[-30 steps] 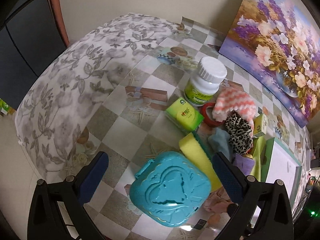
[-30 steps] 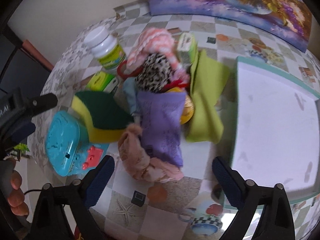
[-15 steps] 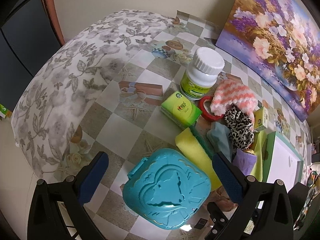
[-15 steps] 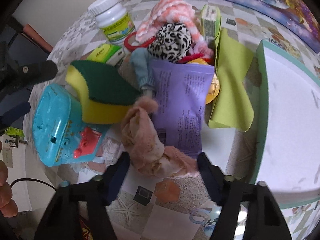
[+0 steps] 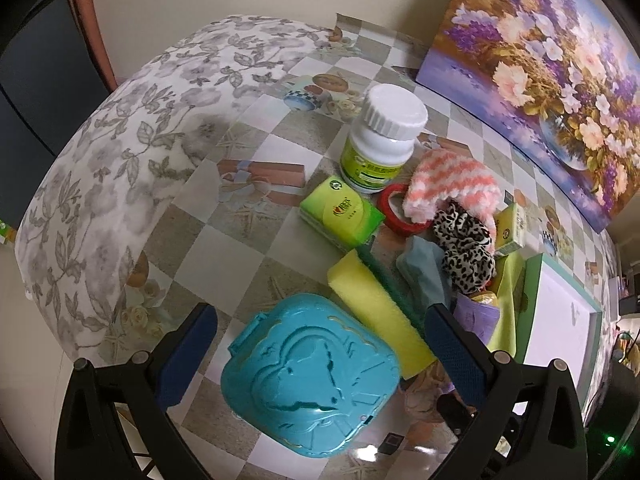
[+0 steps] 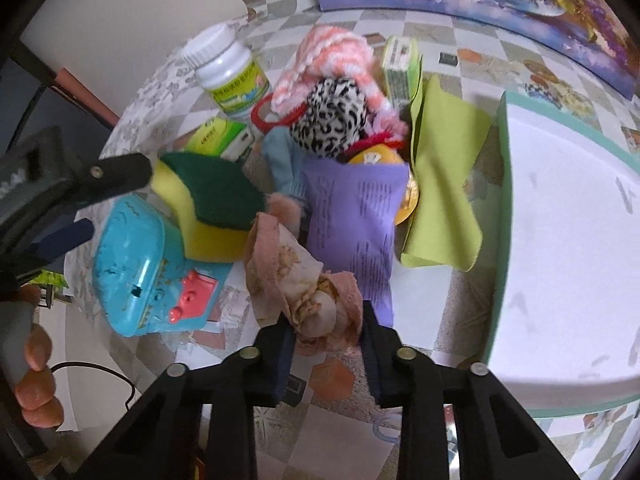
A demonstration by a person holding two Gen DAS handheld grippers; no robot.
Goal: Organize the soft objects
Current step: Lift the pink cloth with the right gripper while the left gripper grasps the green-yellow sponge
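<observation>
A crumpled pink cloth lies at the near edge of the pile, and my right gripper is closing on its near end, pads pressing the fabric from both sides. Behind it lie a purple pouch, a leopard-print scrunchie, a pink-and-white knit piece, a light blue cloth and a lime green cloth. A yellow-green sponge leans on a teal heart case. My left gripper hangs open over that case, holding nothing.
A white box with a teal rim stands right of the pile. A white bottle, a green packet and a red ring sit at the back. A flower painting leans against the wall. A person's hand holds the left gripper.
My right gripper came in close to the pink cloth and its jaws went from wide open to pinching it. The left gripper kept nearly still.
</observation>
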